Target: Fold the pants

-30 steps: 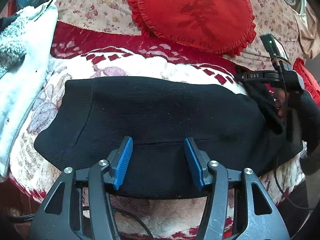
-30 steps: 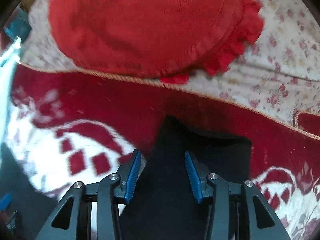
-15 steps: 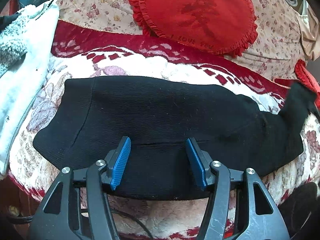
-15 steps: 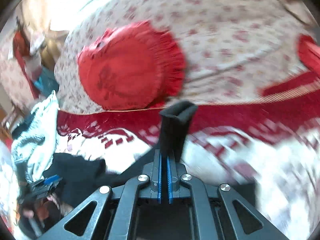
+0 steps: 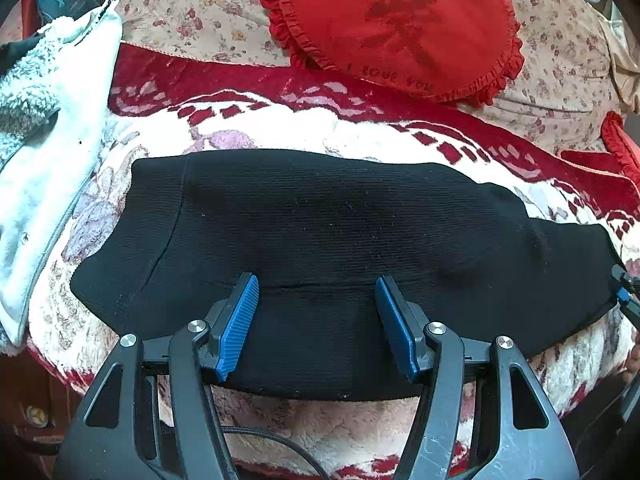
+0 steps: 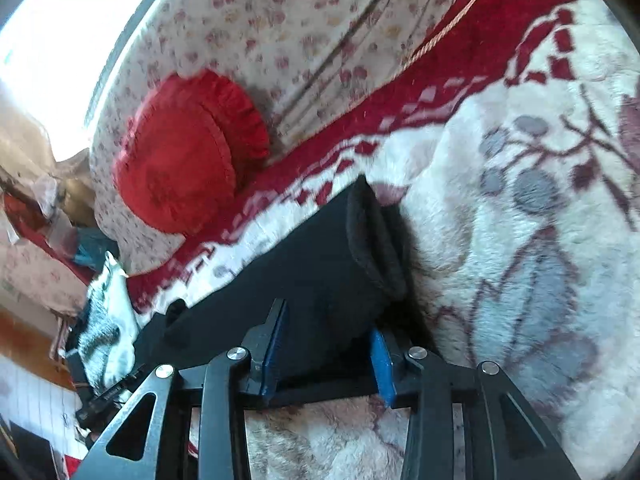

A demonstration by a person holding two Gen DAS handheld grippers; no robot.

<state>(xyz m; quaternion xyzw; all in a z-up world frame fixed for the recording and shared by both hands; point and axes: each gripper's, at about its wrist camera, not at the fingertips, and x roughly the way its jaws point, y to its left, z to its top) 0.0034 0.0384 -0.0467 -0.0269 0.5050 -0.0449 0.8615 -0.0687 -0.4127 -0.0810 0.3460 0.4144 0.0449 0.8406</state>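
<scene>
Black pants [image 5: 340, 240] spread lengthwise across the near edge of the bed, flat on a plush red-and-cream blanket [image 5: 304, 132]; waistband end toward the bed's left side, leg end toward the right. Leg cuff [image 6: 376, 236] lying on the blanket with its opening showing in the right wrist view.

Left gripper [image 5: 316, 312] wide apart, blue pads over the middle of the pants at the near edge, nothing between them; touching the cloth or just above it, cannot tell.

Right gripper [image 6: 326, 350] also spread wide, pads either side of the leg near the cuff, not closed on it. Tip of that gripper just visible at the far right edge of the left wrist view, beside the leg end.

Red round frilled cushion [image 5: 396, 28] leaning on a floral-print back cover [image 5: 192, 20] at the far edge of the bed, well apart from the pants. Pale fleece garment [image 5: 44, 120] draped along the bed's left edge, just beside the waistband end. Second red frilled edge [image 5: 620, 148] peeking in at the far right corner. Thin black cable [image 5: 276, 440] running below the left gripper over the blanket's near edge.
</scene>
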